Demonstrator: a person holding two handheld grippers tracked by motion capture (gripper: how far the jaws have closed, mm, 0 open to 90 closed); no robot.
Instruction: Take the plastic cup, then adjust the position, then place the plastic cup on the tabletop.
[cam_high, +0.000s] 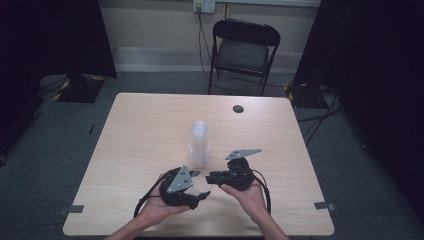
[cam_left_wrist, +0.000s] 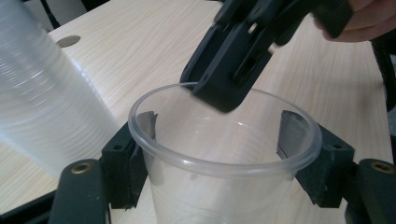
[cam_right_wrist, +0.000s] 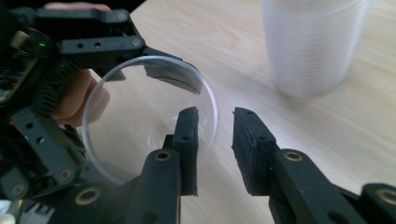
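Note:
A single clear plastic cup is held upright between the jaws of my left gripper, which is shut on its sides just below the rim. My right gripper is open and straddles the cup's rim, one finger inside and the other outside, without pinching it. From the left gripper view, that right gripper comes down over the far rim. A tall stack of clear cups stands mid-table just beyond both grippers. In the high view, the left gripper and the right gripper meet near the front edge.
The light wooden table has a round cable hole at the back right. A black folding chair stands behind the table. The stack of cups is close to the right gripper's far side.

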